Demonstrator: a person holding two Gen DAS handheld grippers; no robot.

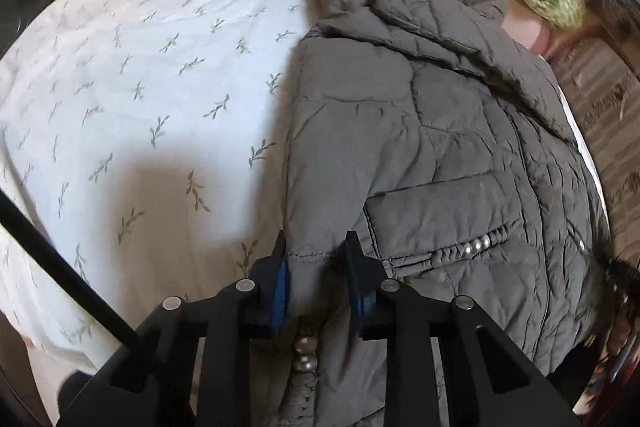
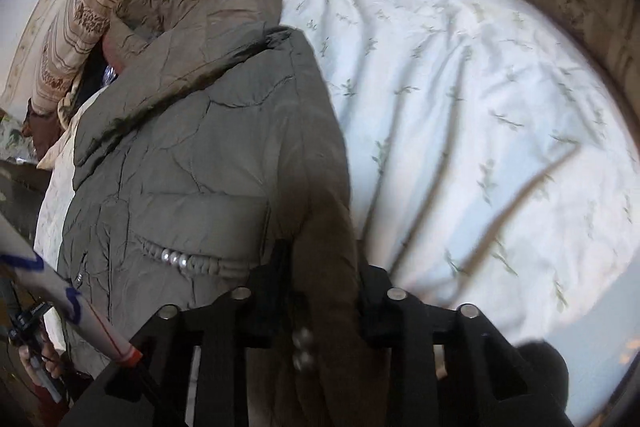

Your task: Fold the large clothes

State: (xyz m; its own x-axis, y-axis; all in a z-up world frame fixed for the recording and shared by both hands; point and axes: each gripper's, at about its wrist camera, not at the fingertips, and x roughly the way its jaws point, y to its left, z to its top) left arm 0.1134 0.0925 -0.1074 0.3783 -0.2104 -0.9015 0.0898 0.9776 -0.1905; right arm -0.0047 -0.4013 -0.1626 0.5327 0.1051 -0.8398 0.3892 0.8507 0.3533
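Olive-grey quilted fabric fills both views: a padded jacket (image 1: 432, 131) is spread lengthwise on a bed, over a white sheet (image 1: 152, 75) printed with small green sprigs, its collar toward the pillows at the head of the bed. One long side of the sheet is left bare beside it. The jacket appears narrowed along its length, with a pocket trimmed in braid and pearl beads (image 1: 476, 245) facing up, so a first lengthwise fold is judged to be done or under way, while the crosswise fold from hem to collar is judged to be left. The left gripper (image 1: 316, 259) is seen at the hem end with its blue-padded jaws partly apart and a ridge of hem fabric between them. The right gripper (image 2: 324, 267) is likewise set around a raised fold of hem, though whether either is truly pinched cannot be told.
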